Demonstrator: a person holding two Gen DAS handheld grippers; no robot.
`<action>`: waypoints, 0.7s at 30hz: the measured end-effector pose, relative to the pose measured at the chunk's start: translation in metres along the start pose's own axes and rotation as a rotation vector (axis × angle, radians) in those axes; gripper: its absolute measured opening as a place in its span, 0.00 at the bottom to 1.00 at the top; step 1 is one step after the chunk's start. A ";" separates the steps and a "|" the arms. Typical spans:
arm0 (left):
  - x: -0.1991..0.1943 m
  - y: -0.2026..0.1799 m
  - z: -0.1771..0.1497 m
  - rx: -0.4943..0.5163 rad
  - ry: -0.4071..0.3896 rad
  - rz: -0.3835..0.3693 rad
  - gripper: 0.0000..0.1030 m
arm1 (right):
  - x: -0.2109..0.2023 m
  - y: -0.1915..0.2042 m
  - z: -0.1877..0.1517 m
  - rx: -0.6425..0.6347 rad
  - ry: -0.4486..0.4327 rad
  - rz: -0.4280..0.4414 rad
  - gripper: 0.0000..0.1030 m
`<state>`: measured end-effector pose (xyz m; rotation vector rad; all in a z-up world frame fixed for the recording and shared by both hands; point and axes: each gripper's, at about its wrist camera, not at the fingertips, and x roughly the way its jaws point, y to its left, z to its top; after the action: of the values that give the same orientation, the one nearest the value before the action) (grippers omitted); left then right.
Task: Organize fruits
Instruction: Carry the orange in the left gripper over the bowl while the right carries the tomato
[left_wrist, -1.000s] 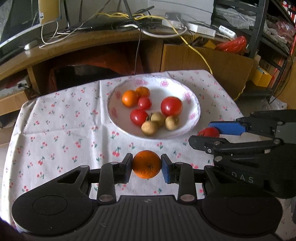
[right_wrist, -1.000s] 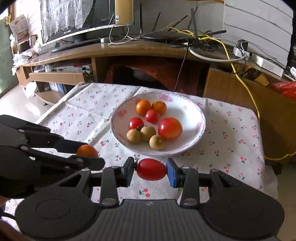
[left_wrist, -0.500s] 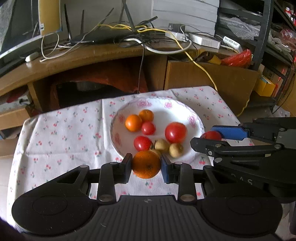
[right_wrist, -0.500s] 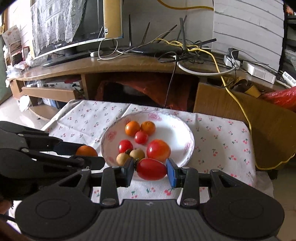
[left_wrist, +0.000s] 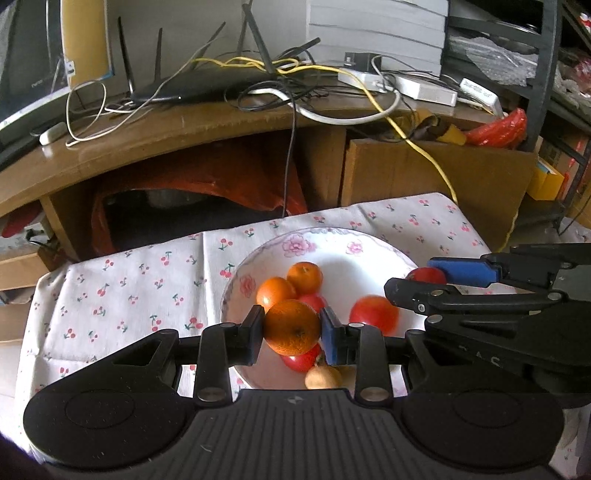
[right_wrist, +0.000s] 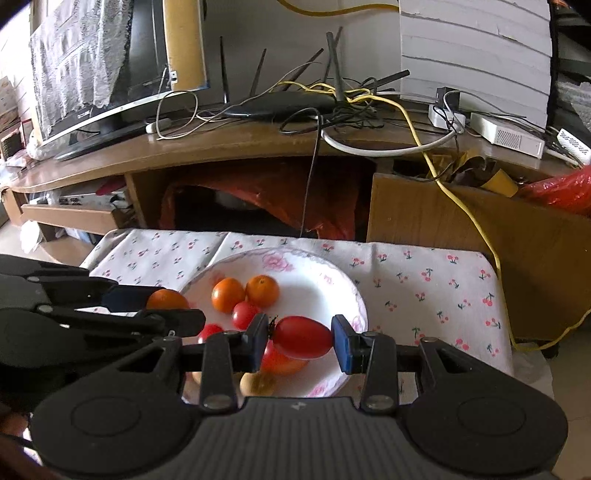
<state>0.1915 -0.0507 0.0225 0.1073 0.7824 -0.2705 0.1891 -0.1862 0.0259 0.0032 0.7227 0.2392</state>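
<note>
My left gripper (left_wrist: 292, 329) is shut on an orange (left_wrist: 291, 326) and holds it above the near side of a white flowered bowl (left_wrist: 343, 254). My right gripper (right_wrist: 301, 338) is shut on a red oval tomato (right_wrist: 302, 337) above the same bowl (right_wrist: 343, 291). The bowl holds two oranges (left_wrist: 304, 277), several red tomatoes (left_wrist: 373, 314) and small brown fruits (left_wrist: 323, 376). Each gripper also shows in the other's view: the right one (left_wrist: 424, 278) at the right, the left one (right_wrist: 166, 301) at the left.
The bowl stands on a low table under a white cherry-print cloth (left_wrist: 122, 284). Behind it is a wooden TV stand (right_wrist: 229, 147) with a television (right_wrist: 103, 74), a router (left_wrist: 207, 86) and tangled cables. A brown board (right_wrist: 480, 251) leans at the right.
Both grippers have risen and moved forward with their fruits, from over the cloth in front of the bowl to above the bowl. Both stay shut.
</note>
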 end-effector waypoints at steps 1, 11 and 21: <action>0.003 0.001 0.001 -0.007 0.004 0.000 0.38 | 0.004 0.000 0.002 -0.006 0.002 0.000 0.43; 0.031 0.003 0.001 -0.034 0.050 -0.007 0.38 | 0.034 -0.012 -0.001 0.010 0.019 0.012 0.43; 0.032 0.008 0.002 -0.053 0.056 0.007 0.47 | 0.038 -0.019 0.002 0.067 0.010 0.037 0.44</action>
<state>0.2173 -0.0501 0.0011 0.0682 0.8443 -0.2412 0.2221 -0.1959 0.0011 0.0789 0.7405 0.2508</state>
